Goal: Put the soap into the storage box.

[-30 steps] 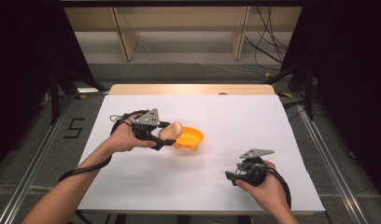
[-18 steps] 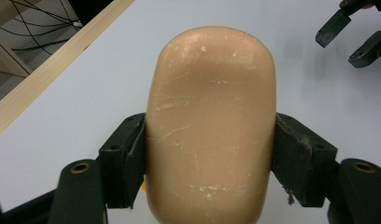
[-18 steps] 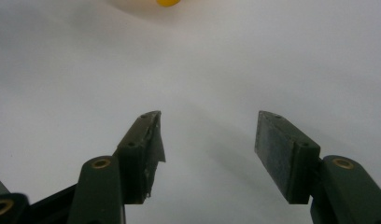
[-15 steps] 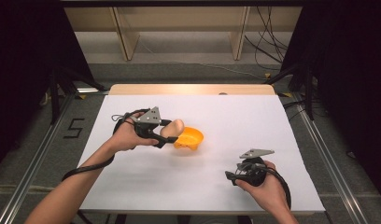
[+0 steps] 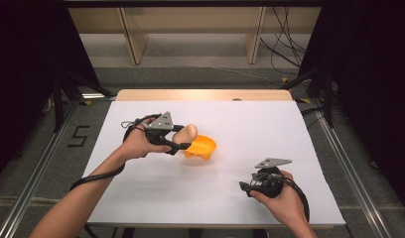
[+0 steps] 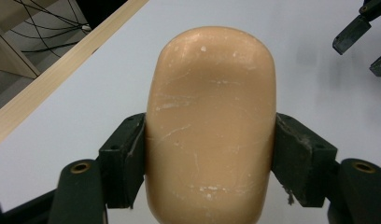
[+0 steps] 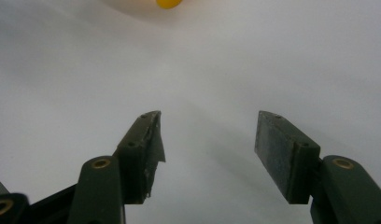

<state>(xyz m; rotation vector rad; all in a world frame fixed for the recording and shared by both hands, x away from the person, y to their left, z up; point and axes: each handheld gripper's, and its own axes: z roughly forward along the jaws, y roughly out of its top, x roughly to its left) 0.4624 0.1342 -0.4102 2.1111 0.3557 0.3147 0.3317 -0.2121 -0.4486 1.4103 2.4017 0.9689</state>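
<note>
White table [image 5: 156, 198] surface lies bare at 6 o'clock, nearest the person; at about 5 o'clock the right tongs [image 5: 246, 187] rest low over it in the right hand [image 5: 280, 198], jaws standing wide with nothing between them, as the right gripper view [image 7: 205, 154] confirms; open room surrounds them on every side, with the near edge just behind the hand. Toward the middle, at about 10 o'clock from centre, the left tongs [image 5: 183, 141] clamp a tan rounded block [image 6: 211, 126], gripped across its flanks near its lower half; its scuffed, matte skin suggests something stiff, light and not very slippery, so the hold on the parallel sides looks sound, though the domed top would likely slide from any pinch placed higher. The block [image 5: 186, 134] hangs just beside the orange bowl [image 5: 203, 147], over its 9 o'clock rim; the bowl looks like thin plastic, light enough to skid if nudged. Beyond it, toward 12 o'clock, the table runs clear to its wooden far edge [image 5: 205, 94]; wide room also lies at 3 o'clock.
</note>
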